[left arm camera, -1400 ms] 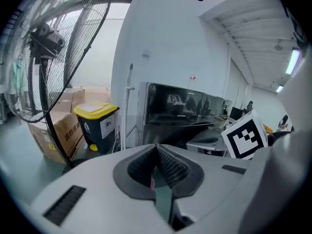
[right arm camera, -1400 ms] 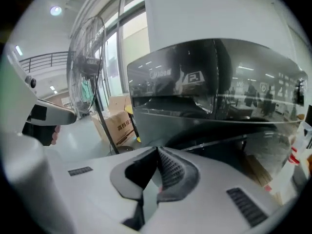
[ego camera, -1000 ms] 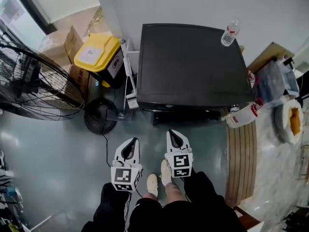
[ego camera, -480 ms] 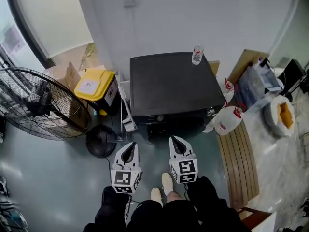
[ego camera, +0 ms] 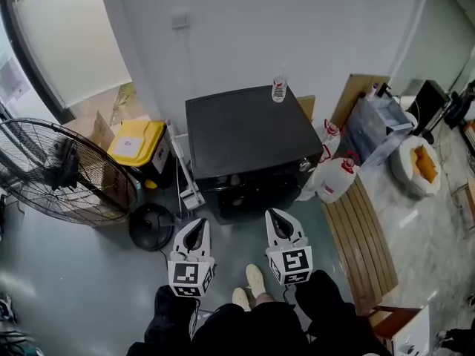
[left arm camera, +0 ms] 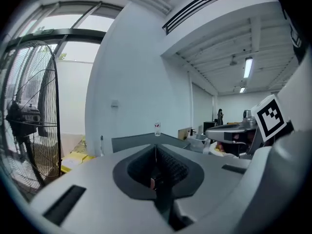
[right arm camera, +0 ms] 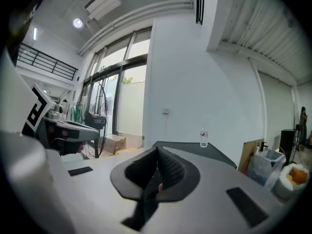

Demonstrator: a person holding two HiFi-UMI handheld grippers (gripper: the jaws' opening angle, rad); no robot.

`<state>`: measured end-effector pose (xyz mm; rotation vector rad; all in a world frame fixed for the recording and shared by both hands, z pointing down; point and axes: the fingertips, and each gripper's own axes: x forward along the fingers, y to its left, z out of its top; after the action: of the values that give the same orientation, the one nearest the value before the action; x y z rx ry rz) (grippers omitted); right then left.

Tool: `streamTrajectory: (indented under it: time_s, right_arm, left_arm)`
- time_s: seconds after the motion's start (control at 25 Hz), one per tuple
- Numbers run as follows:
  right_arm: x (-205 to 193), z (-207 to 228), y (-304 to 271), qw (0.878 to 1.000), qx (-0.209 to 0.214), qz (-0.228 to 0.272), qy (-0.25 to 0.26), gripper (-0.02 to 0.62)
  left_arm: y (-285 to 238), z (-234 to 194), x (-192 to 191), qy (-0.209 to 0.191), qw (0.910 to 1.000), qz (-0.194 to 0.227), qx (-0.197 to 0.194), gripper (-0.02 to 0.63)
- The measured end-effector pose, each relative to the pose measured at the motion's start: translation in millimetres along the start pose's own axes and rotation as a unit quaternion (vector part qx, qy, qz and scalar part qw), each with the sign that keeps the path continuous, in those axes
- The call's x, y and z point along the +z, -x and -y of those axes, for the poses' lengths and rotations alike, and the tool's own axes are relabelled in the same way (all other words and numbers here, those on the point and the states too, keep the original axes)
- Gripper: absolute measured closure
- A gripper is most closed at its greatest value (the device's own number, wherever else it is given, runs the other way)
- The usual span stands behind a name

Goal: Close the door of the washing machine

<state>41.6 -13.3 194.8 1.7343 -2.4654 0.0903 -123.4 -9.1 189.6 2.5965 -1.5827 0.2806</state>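
Note:
The black washing machine (ego camera: 249,136) stands against the white wall, with a small water bottle (ego camera: 279,87) on its lid. Its dark front face (ego camera: 245,195) shows no door swung out. My left gripper (ego camera: 199,223) and right gripper (ego camera: 274,214) hover side by side in front of it, apart from it, pointing at it. In the left gripper view the left gripper (left arm camera: 156,147) is shut on nothing, and the machine's top (left arm camera: 131,141) shows beyond it. In the right gripper view the right gripper (right arm camera: 157,150) is likewise shut and empty, with the bottle (right arm camera: 204,137) ahead.
A big floor fan (ego camera: 59,173) and its round base (ego camera: 151,227) stand at the left, beside a yellow bin (ego camera: 137,143). White jugs (ego camera: 335,180) sit right of the machine by a slatted wooden board (ego camera: 364,236). A bag with orange contents (ego camera: 417,165) lies farther right.
Both grippers have risen with the head view, and the machine now looks smaller and farther off. More wall and floor show. Both jaws stayed shut.

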Motion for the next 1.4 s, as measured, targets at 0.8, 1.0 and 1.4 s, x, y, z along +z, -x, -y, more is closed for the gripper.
streamTrajectory:
  time_s: [0.8, 1.0, 1.4]
  right_arm:
    - [6, -12, 26, 1.000, -0.018, 0.013, -0.004, 0.578]
    - [7, -15, 29, 1.000, -0.018, 0.014, -0.003, 0.578]
    - [7, -15, 36, 1.000, -0.022, 0.017, -0.004, 0.578]
  left_arm:
    - [12, 5, 8, -0.009, 0.9996, 0.006, -0.027, 0.580]
    - [17, 4, 7, -0.008, 0.9996, 0.006, -0.026, 0.580]
    - [23, 7, 6, -0.009, 0.9996, 0.004, -0.027, 0.580]
